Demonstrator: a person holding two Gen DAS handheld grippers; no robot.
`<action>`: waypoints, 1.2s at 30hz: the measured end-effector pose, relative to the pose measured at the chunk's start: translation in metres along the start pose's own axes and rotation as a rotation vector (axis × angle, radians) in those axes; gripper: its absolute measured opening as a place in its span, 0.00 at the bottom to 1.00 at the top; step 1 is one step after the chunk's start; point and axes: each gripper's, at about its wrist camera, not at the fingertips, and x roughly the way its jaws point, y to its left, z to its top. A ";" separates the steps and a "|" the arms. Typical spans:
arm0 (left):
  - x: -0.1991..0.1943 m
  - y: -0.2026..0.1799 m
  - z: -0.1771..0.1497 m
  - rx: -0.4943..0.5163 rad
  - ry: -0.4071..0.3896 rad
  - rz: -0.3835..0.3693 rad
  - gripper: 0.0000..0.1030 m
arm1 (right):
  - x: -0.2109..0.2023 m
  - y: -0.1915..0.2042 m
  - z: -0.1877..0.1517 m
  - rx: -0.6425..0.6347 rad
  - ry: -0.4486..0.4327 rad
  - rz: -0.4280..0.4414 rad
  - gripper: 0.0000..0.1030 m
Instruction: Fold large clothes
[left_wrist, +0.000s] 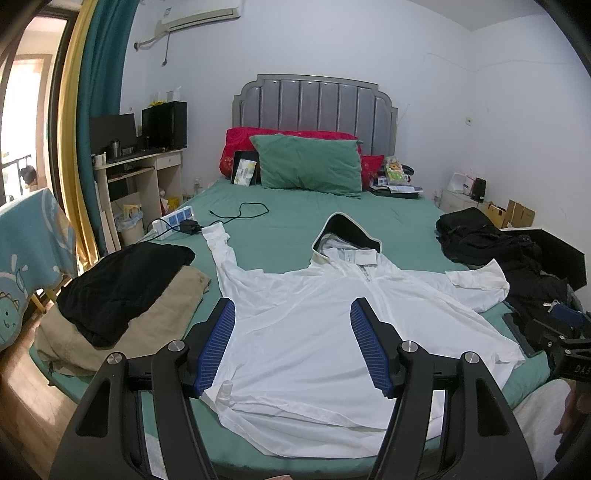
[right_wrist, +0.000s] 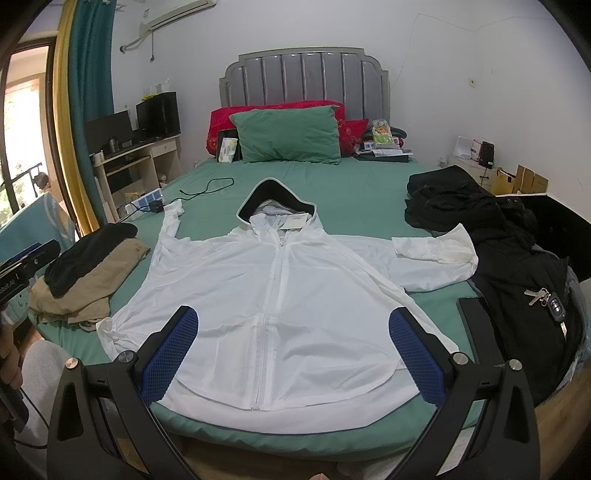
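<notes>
A white zip-up hooded jacket (left_wrist: 306, 332) (right_wrist: 280, 302) lies flat, front up, on the green bed sheet (left_wrist: 295, 225) (right_wrist: 332, 195). Its dark-lined hood points toward the pillows and both sleeves are spread out sideways, the right one bent back on itself. My left gripper (left_wrist: 291, 314) hovers open above the jacket's lower left part, blue pads wide apart with nothing between them. Over the jacket's hem hangs my right gripper (right_wrist: 293, 321), also open and empty. Neither gripper touches the cloth.
Folded black and tan clothes (left_wrist: 122, 295) (right_wrist: 88, 266) are stacked at the bed's left edge. A black pile with keys (right_wrist: 517, 266) and a tablet (right_wrist: 476, 325) sit on the right. A power strip and cable (left_wrist: 207, 218), pillows (left_wrist: 310, 162) and clutter lie farther back.
</notes>
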 end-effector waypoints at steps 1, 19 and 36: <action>0.000 0.000 0.000 -0.001 0.001 0.000 0.66 | 0.000 0.000 0.000 0.000 -0.001 0.000 0.99; -0.001 0.004 0.003 -0.008 -0.008 -0.011 0.66 | 0.002 -0.001 0.000 -0.004 0.003 0.002 0.99; 0.104 0.012 0.007 0.019 0.153 -0.070 0.76 | 0.091 -0.052 0.017 -0.048 0.070 -0.071 0.99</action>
